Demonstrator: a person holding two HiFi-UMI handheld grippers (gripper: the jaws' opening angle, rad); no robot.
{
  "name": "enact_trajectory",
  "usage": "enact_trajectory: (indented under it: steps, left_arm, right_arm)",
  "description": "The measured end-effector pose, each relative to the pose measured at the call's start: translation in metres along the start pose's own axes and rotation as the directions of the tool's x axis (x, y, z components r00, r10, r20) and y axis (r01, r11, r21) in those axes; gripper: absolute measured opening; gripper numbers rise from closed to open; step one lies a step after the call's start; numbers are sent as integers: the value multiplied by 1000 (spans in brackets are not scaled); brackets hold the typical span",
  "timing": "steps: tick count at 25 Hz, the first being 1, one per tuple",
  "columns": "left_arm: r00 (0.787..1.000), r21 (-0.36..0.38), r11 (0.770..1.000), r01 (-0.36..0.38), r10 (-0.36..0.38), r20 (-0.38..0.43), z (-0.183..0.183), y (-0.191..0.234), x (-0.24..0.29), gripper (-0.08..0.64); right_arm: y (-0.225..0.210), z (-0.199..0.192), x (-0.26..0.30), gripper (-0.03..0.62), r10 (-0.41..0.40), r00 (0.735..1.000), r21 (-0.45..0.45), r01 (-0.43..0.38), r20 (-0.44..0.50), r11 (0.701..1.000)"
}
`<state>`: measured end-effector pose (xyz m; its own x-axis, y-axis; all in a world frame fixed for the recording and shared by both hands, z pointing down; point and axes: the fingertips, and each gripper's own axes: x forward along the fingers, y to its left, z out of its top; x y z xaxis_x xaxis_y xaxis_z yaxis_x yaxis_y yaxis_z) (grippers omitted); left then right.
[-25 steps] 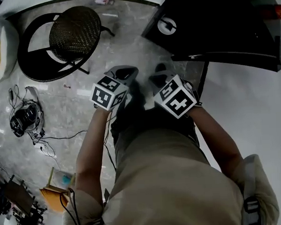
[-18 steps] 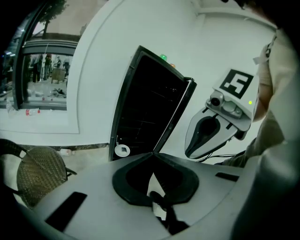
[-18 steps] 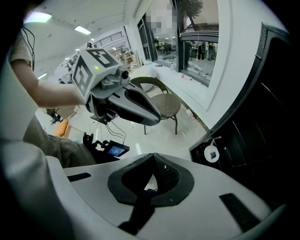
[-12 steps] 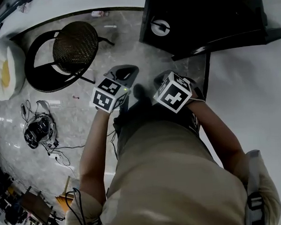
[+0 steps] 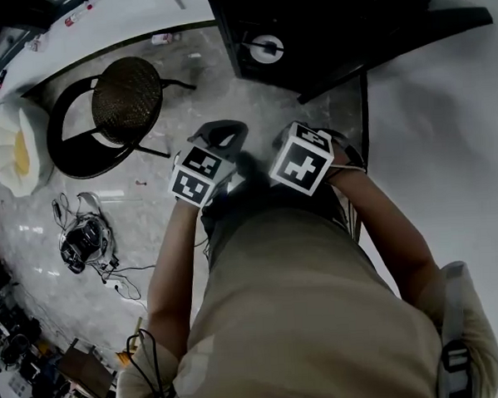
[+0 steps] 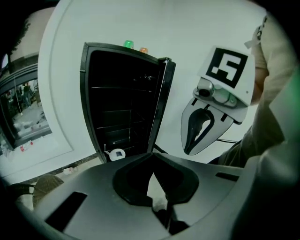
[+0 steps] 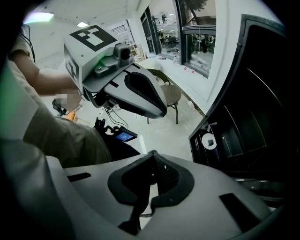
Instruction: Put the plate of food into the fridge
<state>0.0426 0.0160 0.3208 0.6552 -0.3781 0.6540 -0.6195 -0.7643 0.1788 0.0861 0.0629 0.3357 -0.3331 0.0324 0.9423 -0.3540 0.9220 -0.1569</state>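
Fridge partly beyond the head view's top edge, its interior too dark for detail

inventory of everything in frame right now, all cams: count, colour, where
fridge: 1, black, door open, against the white wall ahead of the grippers
small items: 2, green and orange, on top of the fridge
round tag: 1, white, at the fridge's base
chair: 1, brown woven seat, black frame, on the floor left of the fridge
cushion seat: 1, white and yellow, far left
cables and device: 1 heap, black, on the floor at left
plate of food: none in view
person: 1, beige clothing
left gripper: 1, grey, jaws shut, empty
right gripper: 1, grey, jaws shut, empty
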Motion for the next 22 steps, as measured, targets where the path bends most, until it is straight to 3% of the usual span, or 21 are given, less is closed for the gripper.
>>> enact_trajectory:
  steps: [9,22]
  left_arm:
    - [1000,4,1000,-26,26,3,31,-23,17,11]
    - [998,-4,998,-64,64,4,39,-83,21,11]
  right_arm:
    - [-12,-31,-18,21,10,999,-19,-9,39,1000]
    - [3,-75,-46,21,3,996,-35,0,93,999]
